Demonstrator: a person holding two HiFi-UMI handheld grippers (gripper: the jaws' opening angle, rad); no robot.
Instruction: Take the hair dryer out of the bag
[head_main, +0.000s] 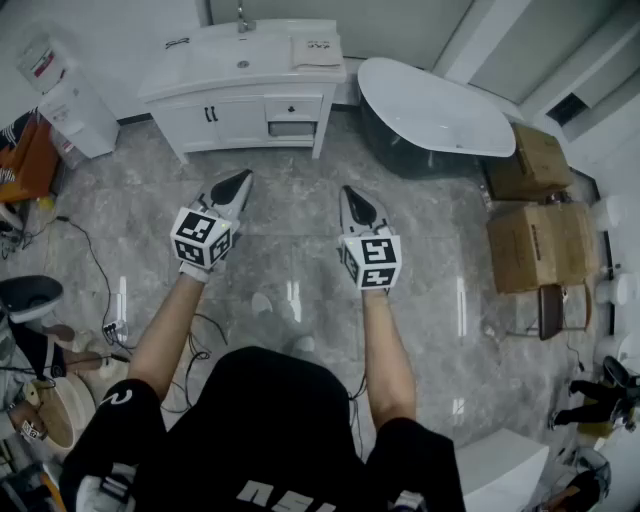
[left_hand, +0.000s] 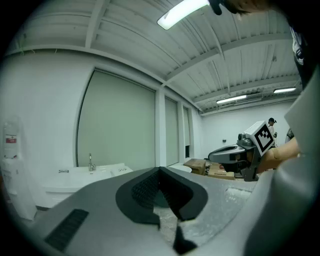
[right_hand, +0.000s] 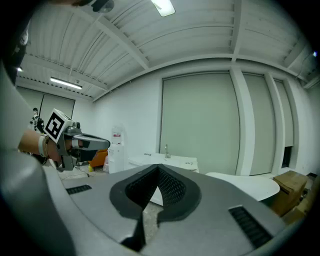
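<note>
The left gripper (head_main: 238, 184) and right gripper (head_main: 354, 203) hovered over the floor (head_main: 296, 190), short of the sink cabinet (head_main: 240, 100). Each had its fingers pressed together, holding nothing.

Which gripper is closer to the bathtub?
Right. In the head view the right gripper is just below and left of the bathtub. The left gripper is farther left, in front of the sink cabinet.

Left hand-held gripper (head_main: 244, 179), right hand-held gripper (head_main: 349, 193): jaws together.
</note>
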